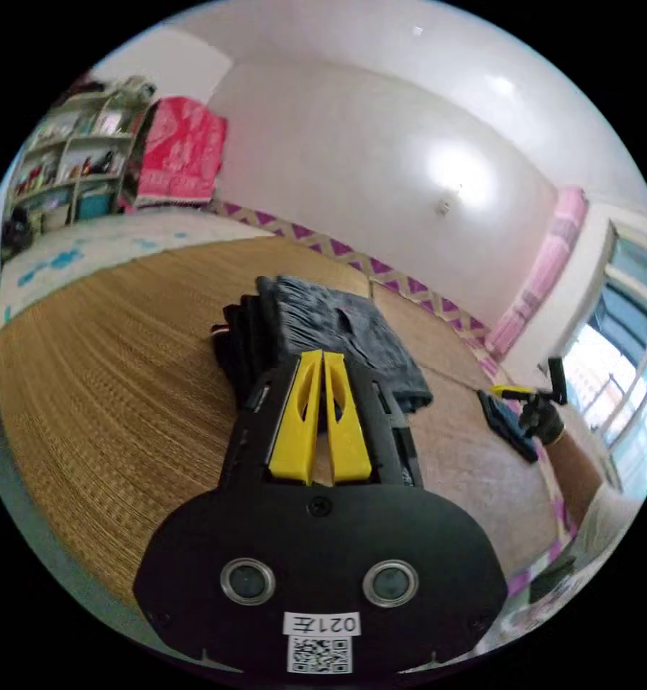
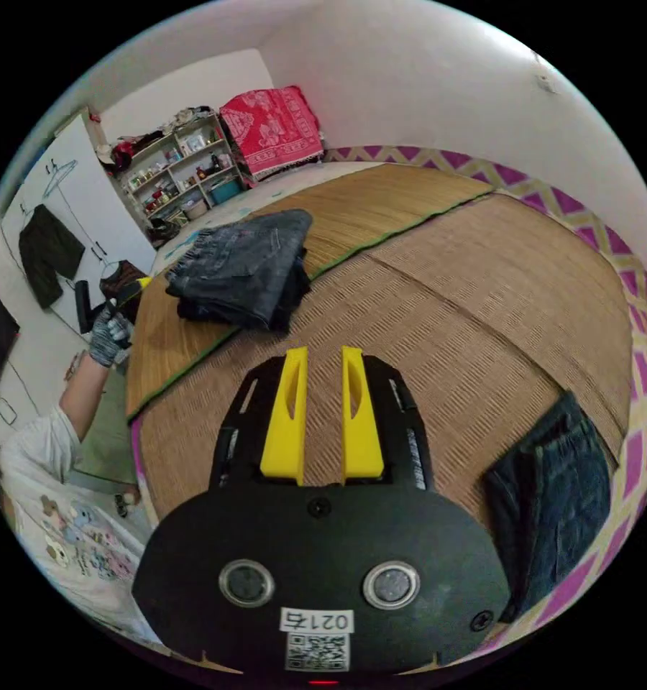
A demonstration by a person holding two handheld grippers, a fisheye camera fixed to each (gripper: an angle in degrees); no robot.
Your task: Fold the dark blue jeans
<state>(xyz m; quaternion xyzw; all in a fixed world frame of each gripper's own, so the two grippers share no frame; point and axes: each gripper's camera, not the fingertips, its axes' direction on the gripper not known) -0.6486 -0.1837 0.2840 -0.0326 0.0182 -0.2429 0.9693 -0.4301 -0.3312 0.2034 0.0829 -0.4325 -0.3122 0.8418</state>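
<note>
The woven straw mat point(image 2: 438, 287) covering the bed looks rough and ribbed, with a matt tan finish. The stack of folded dark grey denim clothes point(image 2: 244, 269) has a coarse, faded cloth surface; the folded dark blue jeans point(image 2: 553, 474) are the same heavy cloth, darker and matt. The right gripper point(image 2: 322, 356) has smooth yellow plastic fingers point(image 2: 286, 417) on a matt black plastic body. The red patterned cloth point(image 1: 180, 151) hangs soft beside the glossy white wall point(image 1: 381, 180).
</note>
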